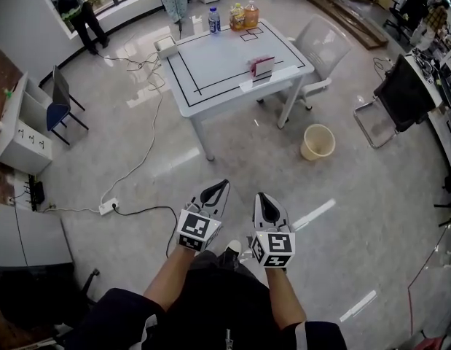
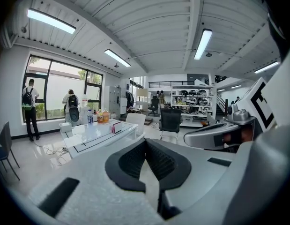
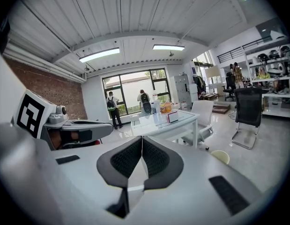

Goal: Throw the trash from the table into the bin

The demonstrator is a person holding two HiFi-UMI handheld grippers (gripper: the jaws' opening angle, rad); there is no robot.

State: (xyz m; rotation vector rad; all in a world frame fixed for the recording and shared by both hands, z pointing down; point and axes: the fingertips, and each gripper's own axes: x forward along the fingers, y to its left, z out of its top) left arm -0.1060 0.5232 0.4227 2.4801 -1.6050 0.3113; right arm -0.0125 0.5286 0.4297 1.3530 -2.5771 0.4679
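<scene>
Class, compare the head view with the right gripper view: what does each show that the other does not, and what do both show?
Only the head view shows the person's forearms and a power strip on the floor. Only the right gripper view shows the ceiling lights. Both show the white table, the bottles on it, the pale bin standing on the floor beside the table, and the left gripper.
</scene>
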